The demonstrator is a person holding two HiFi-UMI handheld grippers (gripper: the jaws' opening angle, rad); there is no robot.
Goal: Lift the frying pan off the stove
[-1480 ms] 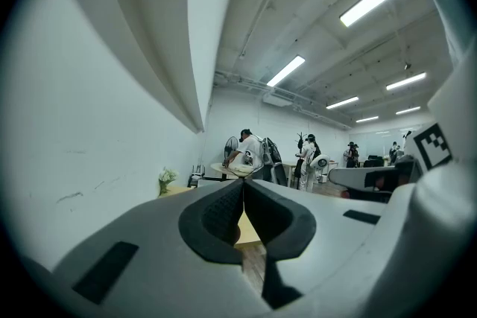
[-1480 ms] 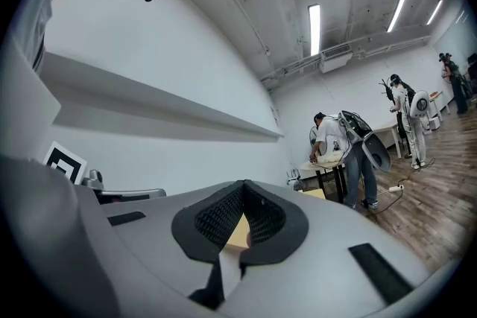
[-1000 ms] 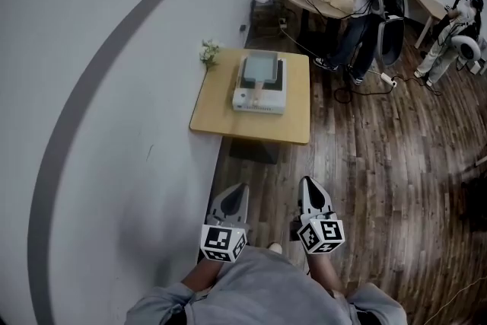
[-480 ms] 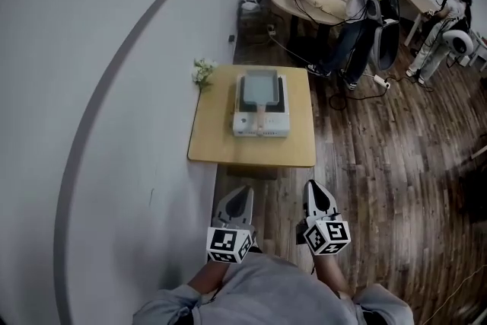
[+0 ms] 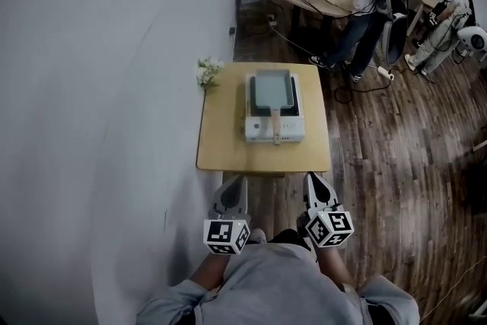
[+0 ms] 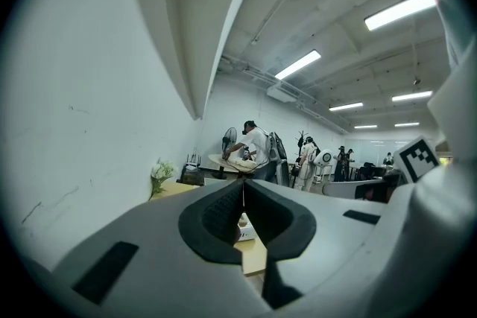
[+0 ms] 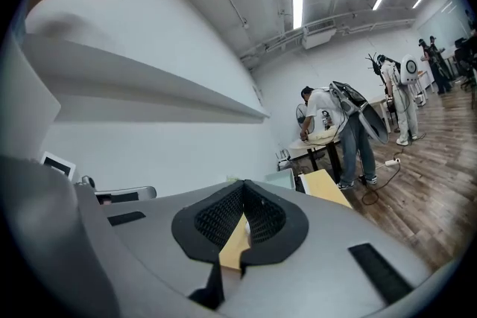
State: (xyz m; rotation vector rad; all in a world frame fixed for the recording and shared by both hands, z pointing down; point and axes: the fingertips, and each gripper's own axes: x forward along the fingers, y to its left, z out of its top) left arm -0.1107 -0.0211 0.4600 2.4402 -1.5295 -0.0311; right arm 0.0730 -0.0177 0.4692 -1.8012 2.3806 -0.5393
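Your left gripper and right gripper are both clenched on nothing, just short of the counter, where the frying pan sits on the stove.

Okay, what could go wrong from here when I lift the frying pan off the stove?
The left hand-held gripper and right hand-held gripper are shut; arriving like that could shove the handle rather than grip it. Lifted by that thin handle alone, the frying pan may tip.
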